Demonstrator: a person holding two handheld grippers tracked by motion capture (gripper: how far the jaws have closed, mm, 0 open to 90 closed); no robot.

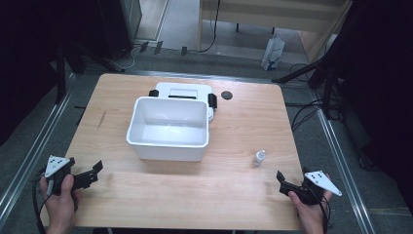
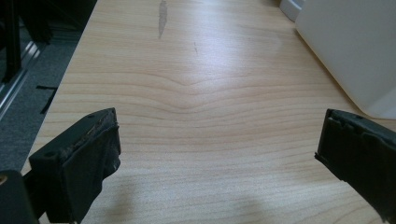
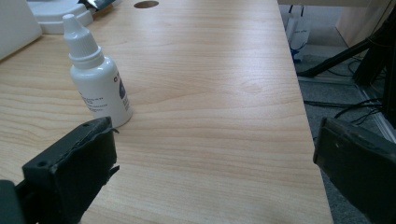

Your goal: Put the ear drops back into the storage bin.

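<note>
Wooden desk with three things on it.
White tub at centre frame, its lid just behind; small dropper bottle lower right.

White bin and dropper bottle; table — pale wood grain.

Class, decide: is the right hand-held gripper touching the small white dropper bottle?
Apart. In the high view, bare table separates the right hand-held gripper from the dropper bottle, which stands upright.

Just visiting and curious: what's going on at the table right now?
Left tool open, empty. Right tool open, empty, near bottle. Bottle upright, right of tub. Nothing between.
</note>
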